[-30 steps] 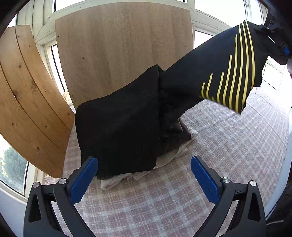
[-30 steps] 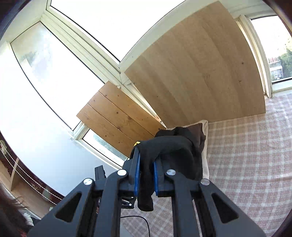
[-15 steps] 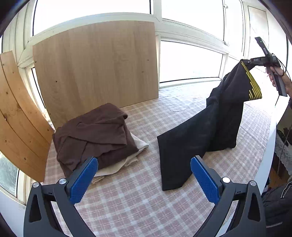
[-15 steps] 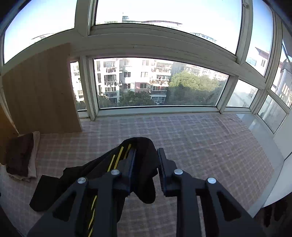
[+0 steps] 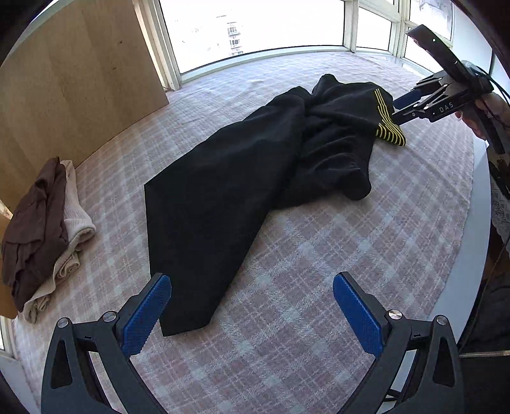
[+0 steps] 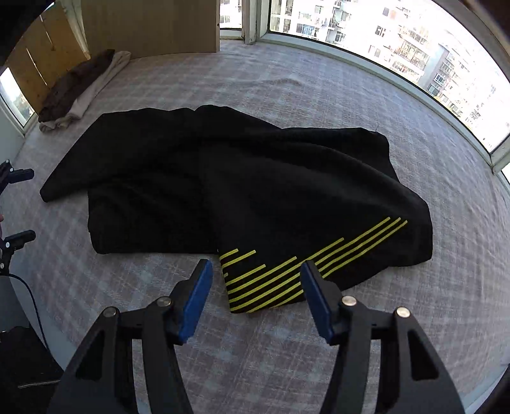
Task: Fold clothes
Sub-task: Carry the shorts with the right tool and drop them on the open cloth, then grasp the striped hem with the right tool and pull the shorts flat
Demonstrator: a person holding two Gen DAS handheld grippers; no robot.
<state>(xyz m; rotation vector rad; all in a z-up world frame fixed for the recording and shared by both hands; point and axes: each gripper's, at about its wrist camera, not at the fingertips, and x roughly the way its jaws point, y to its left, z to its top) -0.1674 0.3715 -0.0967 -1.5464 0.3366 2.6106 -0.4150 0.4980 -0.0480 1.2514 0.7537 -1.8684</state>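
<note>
The black garment (image 5: 242, 178) lies crumpled on the surface (image 5: 318, 286), which is covered with a pink-and-white checked cloth. In the left wrist view, one long flat section of the garment extends toward the left claw (image 5: 251, 313), ending in a pointed corner just beside the left blue pad (image 5: 146, 315). The bunched upper section lies farther away, toward the right claw (image 5: 400, 106). The left claw is released: its two blue pads stand wide apart with nothing between them, and it hovers above the near end of the garment. In the right wrist view, the garment (image 6: 255, 184) spreads across the middle of the surface (image 6: 318, 366), with a panel of yellow stripes (image 6: 296, 267) at its near corner. The right claw (image 6: 256, 299) is also released: its pads are parted, and the striped corner lies on the cloth between and just beyond them, with no grip on the fabric. In the left wrist view, the same stripes (image 5: 387, 124) appear just beside the tips of the right claw. A folded stack of clothes (image 5: 41, 232), with a brown item on top of a cream item, sits at the far left edge of the surface, well apart from the black garment. In the right wrist view this stack (image 6: 79, 86) lies at the far corner, next to wooden boards (image 6: 149, 25) leaning against the window frame. Windows (image 6: 398, 41) run along the far side of the surface.
</note>
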